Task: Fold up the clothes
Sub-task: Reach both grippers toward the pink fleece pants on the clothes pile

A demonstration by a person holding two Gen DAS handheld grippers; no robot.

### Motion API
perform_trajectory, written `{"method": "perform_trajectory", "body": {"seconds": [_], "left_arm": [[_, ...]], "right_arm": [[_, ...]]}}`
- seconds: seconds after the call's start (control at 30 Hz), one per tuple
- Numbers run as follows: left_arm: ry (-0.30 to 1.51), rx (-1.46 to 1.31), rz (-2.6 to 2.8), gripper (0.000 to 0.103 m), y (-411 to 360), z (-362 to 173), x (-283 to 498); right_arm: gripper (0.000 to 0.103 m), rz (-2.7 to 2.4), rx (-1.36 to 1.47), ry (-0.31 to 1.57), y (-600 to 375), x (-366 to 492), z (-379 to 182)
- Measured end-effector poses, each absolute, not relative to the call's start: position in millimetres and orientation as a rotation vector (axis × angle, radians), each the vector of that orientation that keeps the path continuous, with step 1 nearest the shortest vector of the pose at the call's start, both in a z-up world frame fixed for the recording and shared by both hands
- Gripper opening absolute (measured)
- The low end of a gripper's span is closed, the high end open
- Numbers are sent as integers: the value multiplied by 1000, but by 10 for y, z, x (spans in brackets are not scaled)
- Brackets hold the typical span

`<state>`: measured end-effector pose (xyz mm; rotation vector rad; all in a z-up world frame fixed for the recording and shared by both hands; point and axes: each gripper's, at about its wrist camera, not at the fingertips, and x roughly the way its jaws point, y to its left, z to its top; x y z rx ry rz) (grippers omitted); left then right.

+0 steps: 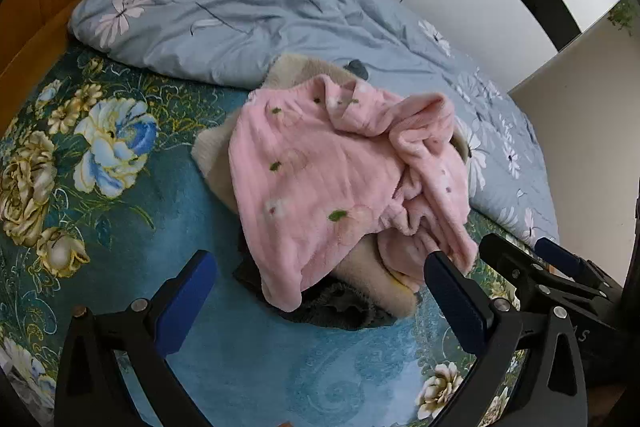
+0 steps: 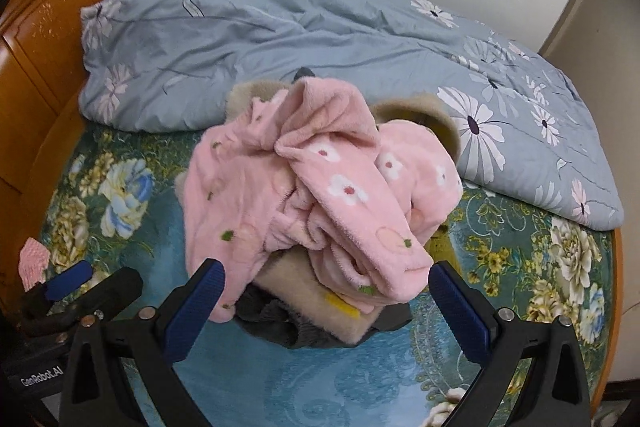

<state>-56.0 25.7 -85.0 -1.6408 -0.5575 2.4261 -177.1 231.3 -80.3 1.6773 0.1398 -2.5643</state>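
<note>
Left tongs [image 1: 320, 279]: blue-padded fingers spread wide, nothing between them. Right tongs [image 2: 326, 285]: likewise spread wide, holding nothing. Both hover low over the near part of the bed, side by side; each pair shows at the edge of the other's view.

Pink fleece garment [image 2: 320, 195], printed with white flowers and small green leaves, lies crumpled on top of a clothes pile near the middle of the bed. It sits just beyond the fingertips of both tongs. In the left wrist view the garment's [image 1: 340, 183] lower right corner hangs just beside the right-hand finger [image 1: 456, 291]; contact cannot be confirmed. In the right wrist view its lower hem droops between the two fingers, apart from both.

Under the pink piece: a beige fleece item [image 2: 312, 291], and below that a dark grey garment [image 2: 280, 327], both lying on the teal floral bedspread [image 2: 320, 379].

Grey-blue flowered duvet [image 2: 280, 27] is bunched along the far edge of the bed, behind the pile. Wooden headboard [image 2: 52, 27] stands at the left end.
</note>
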Motion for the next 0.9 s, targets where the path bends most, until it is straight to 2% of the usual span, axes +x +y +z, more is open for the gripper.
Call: {"method": "perform_trajectory", "body": {"seconds": [0.47,0.9], "left_arm": [[-546,-1719,2384,103,414,-1133,-788],[-569,-1763,2334,103,450,-1335,-949]], "right_arm": [[103,-2511,1771,176,2395,-2038,-1114],[103,-2500,1815,112,2428,-2185,-1366]]}}
